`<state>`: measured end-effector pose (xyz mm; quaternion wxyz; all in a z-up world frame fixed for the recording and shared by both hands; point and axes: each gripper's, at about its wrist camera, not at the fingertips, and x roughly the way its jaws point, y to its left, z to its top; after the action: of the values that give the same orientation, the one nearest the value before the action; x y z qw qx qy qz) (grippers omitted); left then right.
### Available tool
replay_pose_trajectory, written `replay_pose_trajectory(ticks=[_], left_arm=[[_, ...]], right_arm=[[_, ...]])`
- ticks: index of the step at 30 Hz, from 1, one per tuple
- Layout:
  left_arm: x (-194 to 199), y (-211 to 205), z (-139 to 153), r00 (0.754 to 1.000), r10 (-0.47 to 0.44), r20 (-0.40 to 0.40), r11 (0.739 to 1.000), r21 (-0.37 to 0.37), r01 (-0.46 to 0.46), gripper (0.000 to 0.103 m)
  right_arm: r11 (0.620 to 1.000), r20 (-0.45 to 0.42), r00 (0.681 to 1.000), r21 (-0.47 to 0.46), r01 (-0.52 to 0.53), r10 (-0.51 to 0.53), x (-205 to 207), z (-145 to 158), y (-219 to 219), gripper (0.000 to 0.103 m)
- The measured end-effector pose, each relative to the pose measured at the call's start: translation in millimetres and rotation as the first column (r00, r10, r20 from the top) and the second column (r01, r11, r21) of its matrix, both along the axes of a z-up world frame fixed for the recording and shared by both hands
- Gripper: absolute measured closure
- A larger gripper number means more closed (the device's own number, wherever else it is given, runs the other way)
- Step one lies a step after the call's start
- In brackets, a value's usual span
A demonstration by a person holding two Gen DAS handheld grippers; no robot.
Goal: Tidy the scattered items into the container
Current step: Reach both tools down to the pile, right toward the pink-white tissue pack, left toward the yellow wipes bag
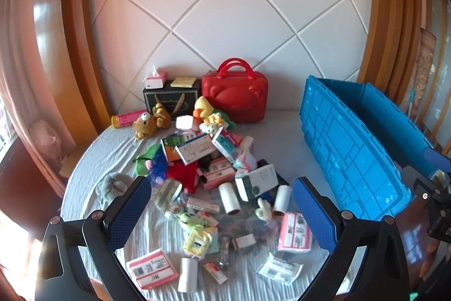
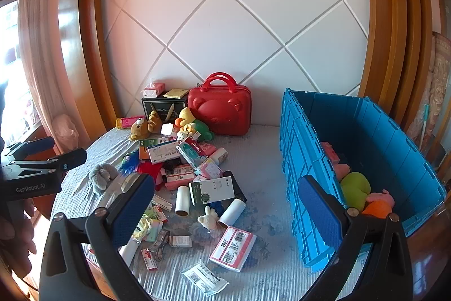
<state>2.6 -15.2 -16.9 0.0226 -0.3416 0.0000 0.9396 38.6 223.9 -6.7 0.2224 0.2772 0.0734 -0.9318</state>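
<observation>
Left wrist view: the left gripper (image 1: 221, 212) hangs above the near end of the bed (image 1: 282, 137), its two blue-padded fingers (image 1: 129, 212) spread wide with nothing between them. Below the gap lie the scattered items (image 1: 214, 177), a loose heap of medicine boxes, tissue packs, white rolls and small plush toys that runs from the near edge toward the headboard (image 1: 225, 19). A brown teddy bear (image 1: 145, 124) sits at the far left of the heap, and a red bear-faced case (image 1: 235, 93) stands upright against the headboard, just beside a black gift box (image 1: 169, 99) carrying a tissue box on top. The blue crate (image 1: 346, 148) rests on the bed's right side, well apart from the heap.

Right wrist view: the right gripper (image 2: 225, 212) is likewise spread wide and holds nothing, poised over the strip between the heap and the crate's near wall. Inside the crate lie a green plush (image 2: 355, 189), a pink toy (image 2: 380, 198) and a pink box. The left gripper's black body appears at the left edge, held in a hand (image 2: 17, 227).

Surface and room: the bed has a pale ribbed cover. The headboard is white, quilted in diamonds and framed in glossy wood. A curtain (image 2: 36, 33) hangs by a bright window at left.
</observation>
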Motion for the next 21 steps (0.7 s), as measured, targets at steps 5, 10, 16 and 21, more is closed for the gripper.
replay_pose_trajectory(ticks=[5,10,16,21], left_arm=[[-2,-6,-6,1.0,-0.002,0.009,1.0,-0.006,0.002,0.001],[-8,-30,-24,0.999,-0.008,0.042,1.0,0.012,0.008,0.001],[-17,-49,-58,0.994,-0.036,0.103,0.999,0.009,0.035,0.001],[-25,-57,-85,0.988,-0.079,0.136,0.997,0.022,0.077,0.001]], right_arm=[[1.0,0.019,1.0,0.003,0.005,-0.005,1,-8,-6,0.0],[1.0,0.048,0.999,0.01,0.021,-0.021,2,-26,-15,0.0],[0.998,0.096,0.993,0.031,0.06,-0.063,0,-55,-24,0.0],[0.994,0.124,0.988,0.068,0.084,-0.092,1,-82,-35,0.0]])
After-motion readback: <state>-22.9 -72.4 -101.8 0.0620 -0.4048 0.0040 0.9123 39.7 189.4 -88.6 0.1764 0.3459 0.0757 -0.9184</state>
